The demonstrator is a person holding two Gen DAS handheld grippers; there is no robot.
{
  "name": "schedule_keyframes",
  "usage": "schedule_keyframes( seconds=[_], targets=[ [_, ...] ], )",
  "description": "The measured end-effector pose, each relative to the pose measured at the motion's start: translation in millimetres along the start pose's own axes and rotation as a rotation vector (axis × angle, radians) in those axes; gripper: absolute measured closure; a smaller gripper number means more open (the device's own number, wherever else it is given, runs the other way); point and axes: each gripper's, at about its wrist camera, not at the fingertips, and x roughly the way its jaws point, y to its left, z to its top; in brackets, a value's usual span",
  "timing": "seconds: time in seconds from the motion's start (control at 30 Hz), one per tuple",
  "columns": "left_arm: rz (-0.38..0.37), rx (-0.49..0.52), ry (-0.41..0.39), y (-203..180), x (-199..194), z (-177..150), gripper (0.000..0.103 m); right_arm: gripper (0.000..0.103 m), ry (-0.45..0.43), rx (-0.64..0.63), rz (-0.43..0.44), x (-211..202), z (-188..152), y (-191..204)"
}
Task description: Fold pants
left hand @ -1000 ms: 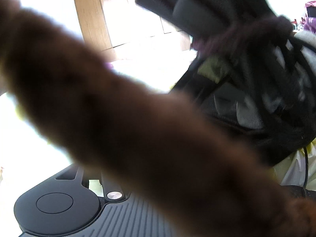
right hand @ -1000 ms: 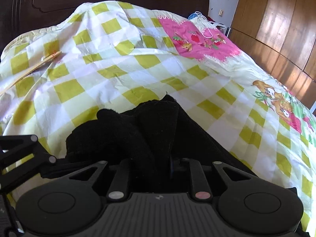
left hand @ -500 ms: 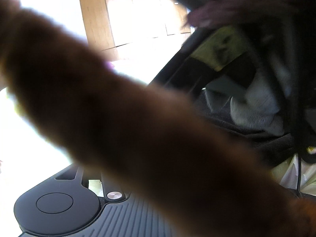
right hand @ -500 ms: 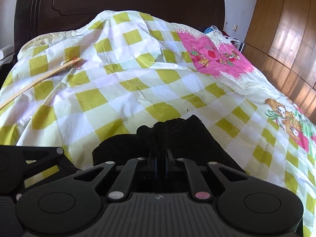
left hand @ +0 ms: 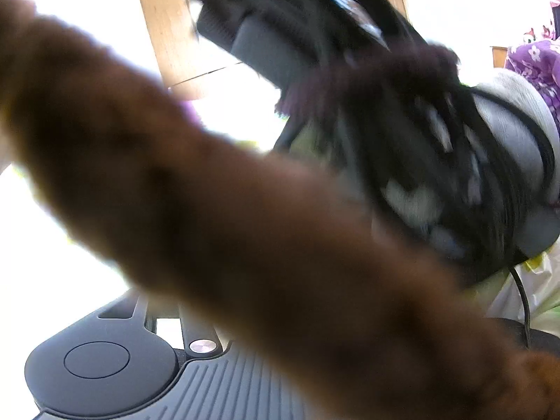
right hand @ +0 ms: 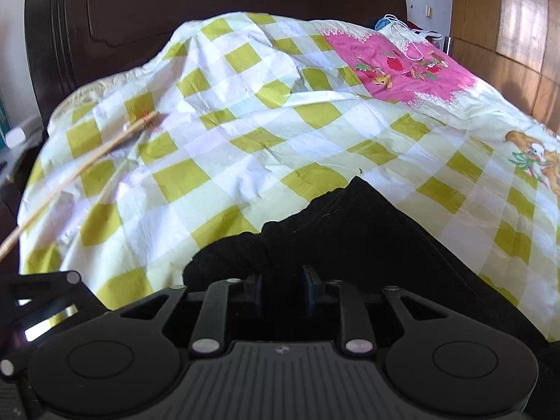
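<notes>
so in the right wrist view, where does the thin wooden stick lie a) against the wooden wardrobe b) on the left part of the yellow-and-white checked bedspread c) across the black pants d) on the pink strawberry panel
b: the thin wooden stick slants across the left part of the yellow-and-white checked bedspread, well apart from the black pants in front of the right gripper.

Left view blown-out, motion-blurred — brown cloth [left hand: 245,238] unfocused; right view sharp, sunlit, fisheye-bent
</notes>
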Motion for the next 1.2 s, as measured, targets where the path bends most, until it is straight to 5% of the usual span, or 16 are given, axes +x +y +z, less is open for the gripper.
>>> schedule_keyframes(
  seconds=[0.2,0.33,0.47,0.57,0.7,1.0,1.03,1.1,1.2],
  targets=[
    [0.050,0.008,0.005,0,-15,22,0.052,0.051,-0.148,0.143,-0.041,-96,-17,-55],
    [0.052,0.047,-0.052,-10,-17,52,0.052,0.050,-0.125,0.323,-0.230,-162,-71,-127],
    [-0.029,0.072,-0.094,-36,7,83,0.050,0.048,-0.043,0.522,-0.402,-207,-140,-188],
    [-0.093,0.123,-0.049,-60,42,93,0.050,0.048,-0.004,0.698,-0.340,-218,-183,-216],
    [-0.136,0.202,0.148,-78,95,86,0.049,0.046,-0.039,0.875,-0.182,-211,-215,-233],
    [-0.104,0.206,0.141,-81,67,83,0.049,0.033,-0.040,0.849,0.007,-175,-203,-232],
    [-0.104,0.207,0.148,-83,68,82,0.049,0.036,-0.044,0.861,0.023,-171,-201,-232],
    [-0.114,0.207,0.161,-89,73,81,0.050,0.067,-0.035,0.891,0.031,-167,-199,-232],
    [-0.113,0.243,0.173,-100,73,80,0.051,0.075,-0.063,0.929,0.049,-178,-201,-237]
  ],
)
